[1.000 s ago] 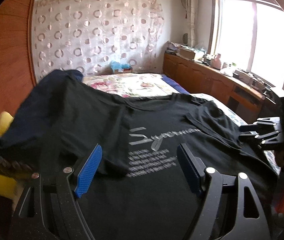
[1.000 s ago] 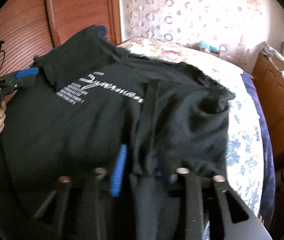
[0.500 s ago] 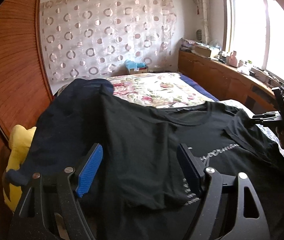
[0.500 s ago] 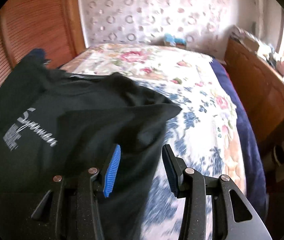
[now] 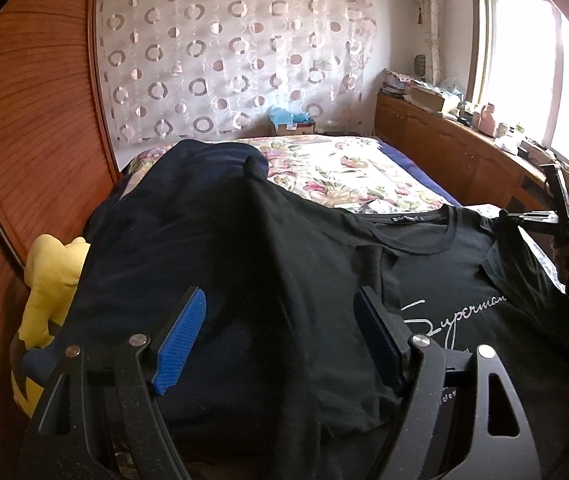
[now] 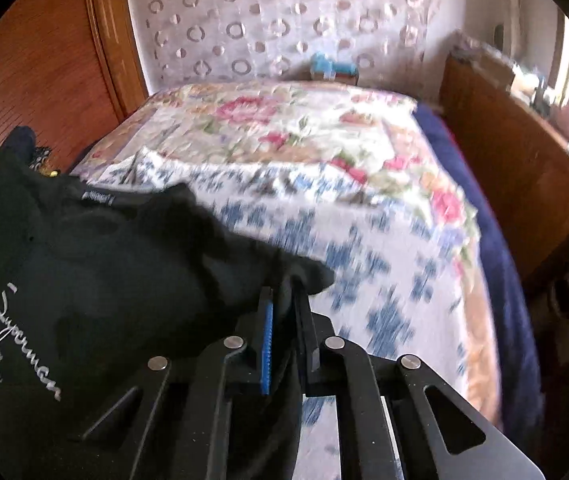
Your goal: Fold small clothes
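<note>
Left wrist view gives us the left gripper (image 5: 280,344) with its jaws wide, hovering over a folded-over part of the black shirt (image 5: 268,280), no cloth pinched between the blue pads (image 5: 180,344). The shirt lies spread on the bed (image 5: 348,172), its collar toward the far end and white lettering (image 5: 456,316) face up. Only this view shows the yellow toy (image 5: 48,276) at the left beside the wooden wall, and the right gripper (image 5: 540,216) from outside, at the shirt's far right edge. Right wrist view, which is blurred, shows what the first cannot: the right gripper (image 6: 284,304) has its jaws closing, narrow, with a fold of the shirt (image 6: 104,280) clamped between them. It also shows the blue-patterned cover (image 6: 364,280) beside the shirt.
</note>
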Tool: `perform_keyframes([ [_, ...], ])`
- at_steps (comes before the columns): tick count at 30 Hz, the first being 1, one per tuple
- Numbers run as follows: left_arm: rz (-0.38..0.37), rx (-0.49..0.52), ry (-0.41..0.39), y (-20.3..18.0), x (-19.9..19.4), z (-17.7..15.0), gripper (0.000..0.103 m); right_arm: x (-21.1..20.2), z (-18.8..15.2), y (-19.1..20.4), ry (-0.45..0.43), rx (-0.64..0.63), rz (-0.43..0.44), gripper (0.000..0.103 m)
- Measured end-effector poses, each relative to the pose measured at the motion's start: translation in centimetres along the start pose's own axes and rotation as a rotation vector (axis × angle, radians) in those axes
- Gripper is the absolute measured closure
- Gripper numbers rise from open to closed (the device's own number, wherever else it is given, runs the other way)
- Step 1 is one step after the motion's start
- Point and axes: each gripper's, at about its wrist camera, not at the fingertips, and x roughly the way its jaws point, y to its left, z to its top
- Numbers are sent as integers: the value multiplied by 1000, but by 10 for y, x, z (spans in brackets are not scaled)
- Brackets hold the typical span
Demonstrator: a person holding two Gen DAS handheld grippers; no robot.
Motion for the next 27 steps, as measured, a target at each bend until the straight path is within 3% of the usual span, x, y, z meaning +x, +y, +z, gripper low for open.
perform_keyframes([
  [4, -4, -13, 20, 8, 7, 3, 39, -8, -6, -1, -15, 27, -3, 95],
  [6, -7, -28, 25, 14, 10, 5, 46, -11, -14, 0, -10, 30, -2, 89],
  [8, -7, -41, 29, 19, 13, 6, 50, -14, -22, -1, 6, 17, 9, 52],
  [20, 2, -73, 52, 32, 30, 23, 50, -16, -47, -14, 47, -1, 45, 50],
  [27, -25, -78, 59, 27, 41, 47, 50, -17, -43, -8, 14, -8, 28, 48],
])
